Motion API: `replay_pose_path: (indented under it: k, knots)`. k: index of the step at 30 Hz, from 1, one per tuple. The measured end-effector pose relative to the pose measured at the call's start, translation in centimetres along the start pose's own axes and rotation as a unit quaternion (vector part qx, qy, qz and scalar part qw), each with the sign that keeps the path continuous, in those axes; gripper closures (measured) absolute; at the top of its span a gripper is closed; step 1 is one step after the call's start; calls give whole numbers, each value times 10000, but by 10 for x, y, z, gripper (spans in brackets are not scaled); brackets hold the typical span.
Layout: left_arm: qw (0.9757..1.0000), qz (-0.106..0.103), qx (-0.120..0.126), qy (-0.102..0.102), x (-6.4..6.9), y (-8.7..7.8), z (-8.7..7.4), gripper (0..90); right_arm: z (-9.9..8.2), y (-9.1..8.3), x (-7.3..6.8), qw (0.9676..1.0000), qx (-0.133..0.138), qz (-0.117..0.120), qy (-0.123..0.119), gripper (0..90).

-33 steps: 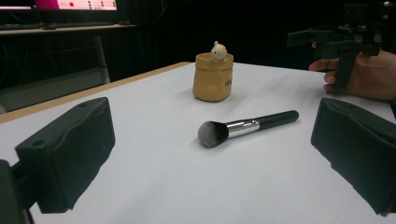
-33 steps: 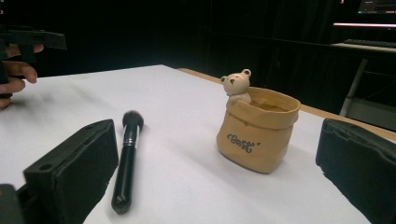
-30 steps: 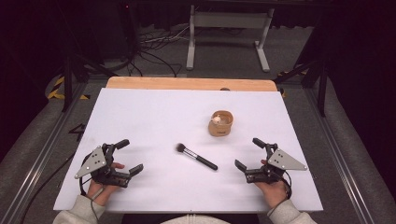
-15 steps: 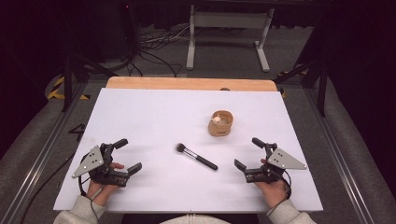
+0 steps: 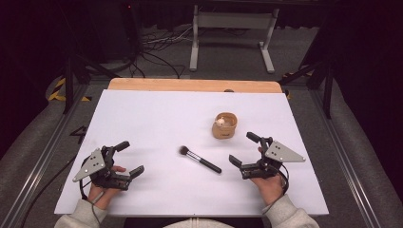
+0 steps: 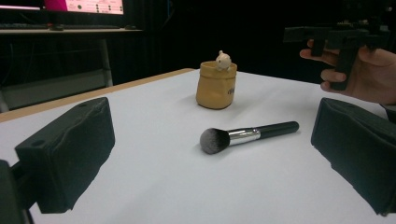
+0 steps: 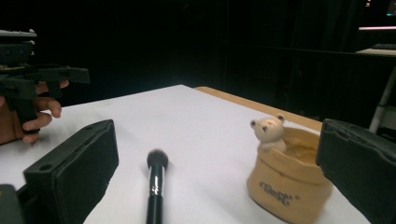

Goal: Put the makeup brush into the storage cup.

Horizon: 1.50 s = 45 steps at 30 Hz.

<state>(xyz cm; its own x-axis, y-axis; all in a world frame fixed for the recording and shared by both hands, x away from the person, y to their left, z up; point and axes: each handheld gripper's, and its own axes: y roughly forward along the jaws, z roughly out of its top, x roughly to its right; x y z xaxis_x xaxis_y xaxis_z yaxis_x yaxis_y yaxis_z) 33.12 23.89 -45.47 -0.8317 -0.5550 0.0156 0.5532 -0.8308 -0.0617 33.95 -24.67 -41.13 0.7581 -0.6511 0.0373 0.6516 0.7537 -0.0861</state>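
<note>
Lying flat, slim black-handled brush (image 5: 200, 159), fluffy-tipped.

The right tool (image 7: 210, 186) has its two black jaws set wide apart, empty, low over the white table (image 7: 201, 121). Between them lies a makeup brush (image 7: 155, 186), bristles pointing away. At the right stands a tan pot (image 7: 285, 186) with a small bear figure (image 7: 270, 133) on its rim. Far left, a hand (image 7: 23, 116) holds the other tool (image 7: 46, 77).

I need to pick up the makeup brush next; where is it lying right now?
In the high view the makeup brush lies flat on the white table between the two grippers, nearer the right gripper, just in front and left of the tan bear pot.
</note>
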Motion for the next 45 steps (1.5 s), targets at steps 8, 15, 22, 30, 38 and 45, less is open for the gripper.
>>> replay_pose_path:
  k: [8, 15, 22, 30, 38, 45]
  knots:
    - [10000, -1, 32, -2, 1, -2, 1, 3, 11, 28, -9, 9986, 17, 527, -26, 0]
    - [10000, -19, 4, 20, 1, -1, 1, 2, 23, 49, -19, 9972, 71, 730, -160, 0]
    - [10000, -9, 16, 7, 1, -2, 1, 2, 41, 72, -24, 9901, -601, 1202, -395, 22]
    - [10000, 4, 6, 18, 1, -1, 1, 2, 53, 93, -27, 9766, -1596, 1284, -656, 52]
    - [10000, 54, 10, 1, 0, -2, 1, 2, 62, 115, -27, 9568, -2410, 1308, -964, 47]
    - [10000, 54, 25, 29, 0, -3, 2, 2, 68, 132, -26, 9301, -3171, 1479, -1119, 53]
